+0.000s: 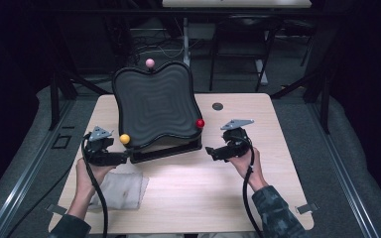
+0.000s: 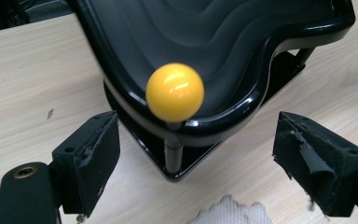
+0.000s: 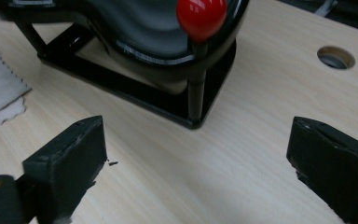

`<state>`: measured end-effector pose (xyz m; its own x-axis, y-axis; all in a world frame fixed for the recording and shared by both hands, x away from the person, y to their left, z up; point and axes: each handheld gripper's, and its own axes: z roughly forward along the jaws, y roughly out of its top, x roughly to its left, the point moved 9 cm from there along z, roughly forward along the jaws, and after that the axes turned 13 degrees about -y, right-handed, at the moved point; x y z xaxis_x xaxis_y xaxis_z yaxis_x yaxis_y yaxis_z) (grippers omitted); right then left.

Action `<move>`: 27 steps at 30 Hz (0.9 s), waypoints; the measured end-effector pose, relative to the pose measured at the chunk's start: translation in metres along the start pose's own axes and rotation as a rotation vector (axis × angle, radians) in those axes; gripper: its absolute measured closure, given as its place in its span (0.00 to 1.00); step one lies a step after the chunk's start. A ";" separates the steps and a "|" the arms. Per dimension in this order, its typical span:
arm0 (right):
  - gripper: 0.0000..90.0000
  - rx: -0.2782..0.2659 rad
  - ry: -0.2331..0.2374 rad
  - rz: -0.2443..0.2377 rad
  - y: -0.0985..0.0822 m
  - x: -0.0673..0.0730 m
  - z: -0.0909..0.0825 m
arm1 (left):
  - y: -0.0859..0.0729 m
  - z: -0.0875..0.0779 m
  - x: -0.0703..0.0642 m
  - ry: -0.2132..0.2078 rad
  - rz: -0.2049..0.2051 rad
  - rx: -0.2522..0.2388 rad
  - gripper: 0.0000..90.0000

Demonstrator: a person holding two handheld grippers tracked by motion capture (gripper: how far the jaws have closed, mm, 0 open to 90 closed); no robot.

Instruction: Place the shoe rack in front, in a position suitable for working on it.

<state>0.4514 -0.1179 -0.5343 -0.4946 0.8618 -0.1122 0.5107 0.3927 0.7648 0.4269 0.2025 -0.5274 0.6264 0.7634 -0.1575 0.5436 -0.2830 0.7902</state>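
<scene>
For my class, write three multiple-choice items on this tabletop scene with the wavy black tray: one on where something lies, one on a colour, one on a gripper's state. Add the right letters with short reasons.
1. Where does the white cloth lie?
A. Inside the tray
B. On the table near the left gripper
C. Over the round hole

2. What colour is the ball nearest the right gripper?
A. Red
B. Green
C. Blue

3. How do the left gripper's jaws stand?
A. Shut on the yellow ball
B. Shut on the cloth
C. Open, holding nothing

Answers:
1 B: the high view shows it on the wood beside the left hand.
2 A: the red ball sits atop a post at the black tray corner.
3 C: the pads stand apart from the yellow ball.
</scene>
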 end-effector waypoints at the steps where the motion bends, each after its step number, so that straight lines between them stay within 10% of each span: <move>1: 0.18 -0.001 0.008 -0.010 0.012 0.002 0.004 | 0.004 0.002 0.000 -0.007 0.003 -0.007 0.27; 16: 0.52 0.053 -0.096 -0.101 0.059 0.009 0.040 | 0.017 0.010 0.013 0.020 -0.007 -0.060 0.64; 27: 0.66 0.053 -0.085 -0.095 0.058 0.008 0.047 | 0.016 0.012 0.012 0.008 0.002 -0.069 0.66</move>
<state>0.5094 -0.0731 -0.5207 -0.4826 0.8429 -0.2380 0.5020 0.4888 0.7135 0.4497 0.2001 -0.5232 0.6233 0.7673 -0.1512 0.5020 -0.2444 0.8296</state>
